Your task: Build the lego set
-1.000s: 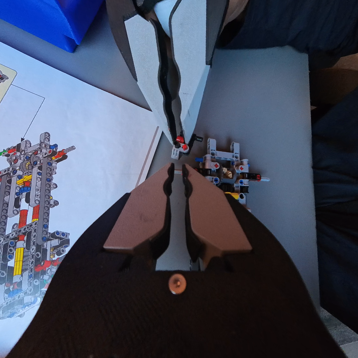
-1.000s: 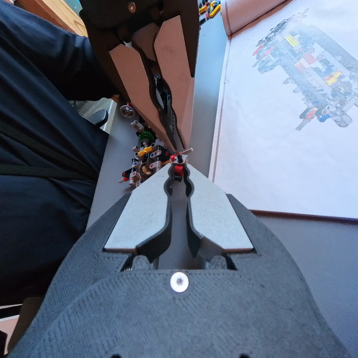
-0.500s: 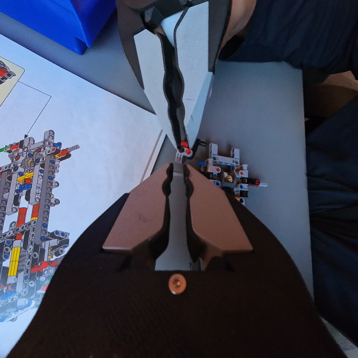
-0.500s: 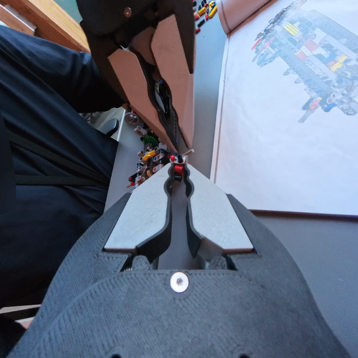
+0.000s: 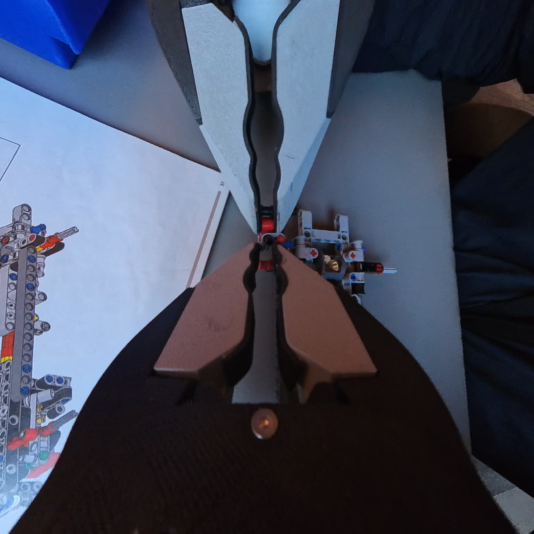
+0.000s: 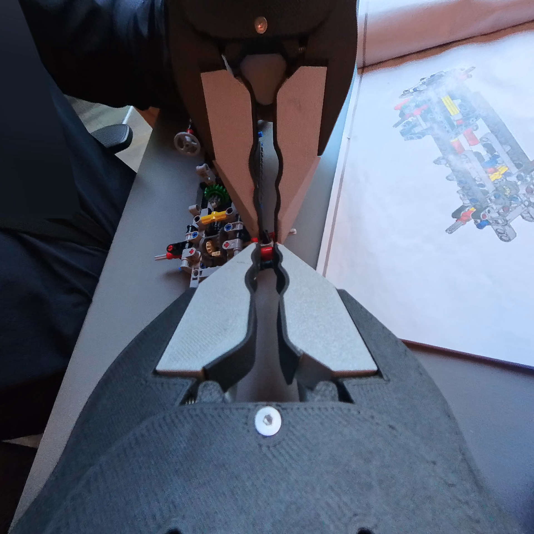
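At the centre of both wrist views the two grippers meet tip to tip above a grey table (image 5: 375, 161). The left gripper (image 5: 266, 251), with brown fingers, has its jaws nearly together, and a small red piece (image 5: 266, 264) sits wedged between its pads, with a thin black strip running back along its right finger (what that strip is cannot be told). The right gripper (image 6: 266, 248), with light grey fingers, is likewise almost closed, its pads pressing a red-and-black connector piece (image 6: 266, 254). Between the two tips lies a small grey link with red pins (image 5: 270, 237), so the held parts appear to touch or join there; whether they are fully seated cannot be told. Just right of the tips in the left wrist view stands a partly built grey toy-brick assembly (image 5: 332, 254), with a green gear (image 6: 215, 192) and a yellow piece (image 6: 213, 217), apparently unfinished. An open instruction booklet (image 5: 115, 231) covers the left of that frame, a blue box (image 5: 43, 26) the upper left corner, and a loose grey wheel (image 6: 186, 141) lies further back.
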Demonstrator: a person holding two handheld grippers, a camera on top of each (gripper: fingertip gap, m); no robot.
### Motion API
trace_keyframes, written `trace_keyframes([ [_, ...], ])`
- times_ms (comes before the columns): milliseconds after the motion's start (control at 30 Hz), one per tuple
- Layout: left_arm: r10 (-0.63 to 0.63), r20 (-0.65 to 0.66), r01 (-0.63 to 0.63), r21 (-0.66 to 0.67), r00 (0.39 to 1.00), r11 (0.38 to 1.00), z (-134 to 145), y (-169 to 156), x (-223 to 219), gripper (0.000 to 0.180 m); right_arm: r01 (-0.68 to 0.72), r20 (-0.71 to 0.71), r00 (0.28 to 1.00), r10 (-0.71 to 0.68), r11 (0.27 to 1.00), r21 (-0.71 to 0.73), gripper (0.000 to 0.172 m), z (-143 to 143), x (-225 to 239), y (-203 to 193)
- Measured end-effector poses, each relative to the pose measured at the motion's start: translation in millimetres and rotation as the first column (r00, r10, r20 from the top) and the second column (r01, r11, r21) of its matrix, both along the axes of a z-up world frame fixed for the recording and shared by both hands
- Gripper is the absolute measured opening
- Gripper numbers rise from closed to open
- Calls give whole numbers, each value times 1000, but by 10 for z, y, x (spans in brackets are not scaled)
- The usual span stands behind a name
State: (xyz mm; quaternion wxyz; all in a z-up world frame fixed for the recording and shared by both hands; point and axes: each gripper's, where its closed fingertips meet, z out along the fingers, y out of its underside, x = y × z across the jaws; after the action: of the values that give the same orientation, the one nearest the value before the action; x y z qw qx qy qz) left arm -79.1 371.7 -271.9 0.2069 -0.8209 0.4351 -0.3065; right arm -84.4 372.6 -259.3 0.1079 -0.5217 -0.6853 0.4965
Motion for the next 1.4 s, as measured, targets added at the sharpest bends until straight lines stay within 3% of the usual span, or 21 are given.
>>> trace_keyframes([
  [233,24,-22,-24,-12,999,1000,29,-1,-33,6,26,19,999,-26,999,-19,8,-15,6,35],
  [433,59,-162,-51,50,985,997,22,25,-120,6,48,44,998,-48,999,-5,16,-39,82,92],
  [867,-4,-286,11,23,958,1000,-33,-13,-63,6,38,79,996,-37,999,-12,20,-96,114,62],
  [1000,-31,-277,26,-19,960,999,-55,-23,-46,6,-3,102,995,5,1000,-13,34,-119,151,-45],
  [1100,-47,-267,32,-60,962,998,-87,-32,-58,6,-8,94,996,6,1000,17,56,-120,143,-102],
  [1400,-57,-265,34,-90,963,995,-75,-52,-110,6,-31,48,999,17,952,306,64,-170,77,-221],
])
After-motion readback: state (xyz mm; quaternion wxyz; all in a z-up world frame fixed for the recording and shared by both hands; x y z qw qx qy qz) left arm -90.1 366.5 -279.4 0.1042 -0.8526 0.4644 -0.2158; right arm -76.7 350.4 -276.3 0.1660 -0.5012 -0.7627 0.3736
